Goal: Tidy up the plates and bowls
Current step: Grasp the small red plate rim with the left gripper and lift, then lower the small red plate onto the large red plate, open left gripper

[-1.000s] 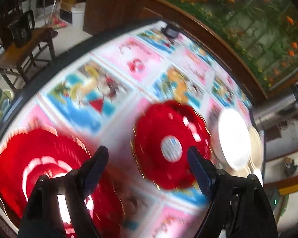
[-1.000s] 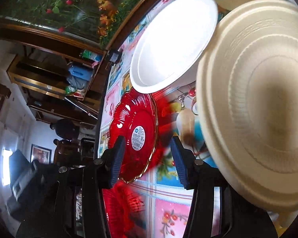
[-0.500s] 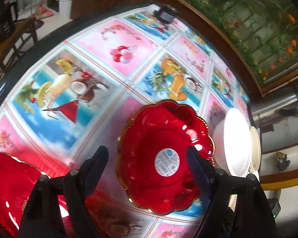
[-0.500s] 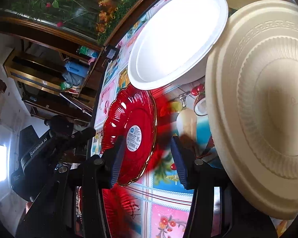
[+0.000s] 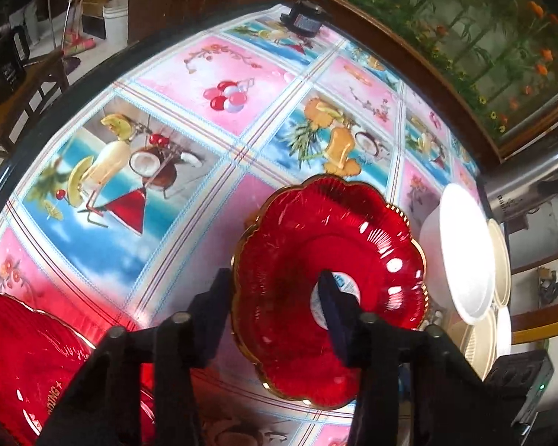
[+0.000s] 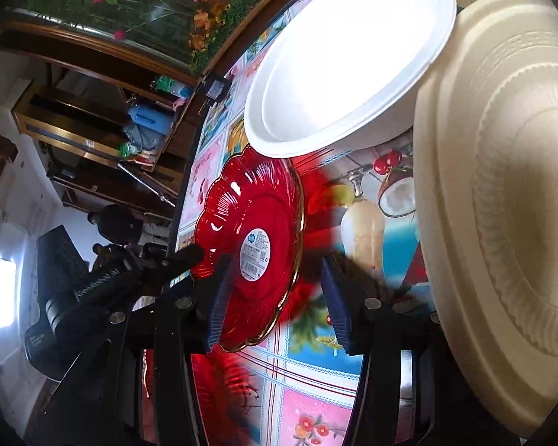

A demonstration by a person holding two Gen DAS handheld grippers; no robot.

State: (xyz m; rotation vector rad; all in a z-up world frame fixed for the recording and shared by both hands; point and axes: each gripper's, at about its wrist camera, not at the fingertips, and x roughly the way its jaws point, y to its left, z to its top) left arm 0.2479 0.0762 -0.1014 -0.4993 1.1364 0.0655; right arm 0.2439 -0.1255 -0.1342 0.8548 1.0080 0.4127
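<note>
The left gripper (image 5: pixel 275 299) has just been closing, its fingers straddling the near rim of the red plate (image 5: pixel 329 286) on the table (image 5: pixel 212 74). Its hold is unclear. The right gripper (image 6: pixel 275 291) holds nothing, half open.

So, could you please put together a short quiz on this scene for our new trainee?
1. True or false: the right tool holds a dish.
2. Whose rim lies between the left tool's fingers? A white bowl; B red plate; C beige plate.
3. What is stuck at the red plate's centre?
Key: 1 false, it is open and empty. 2 B; those jaws have just been closing around that rim. 3 a white label.
</note>
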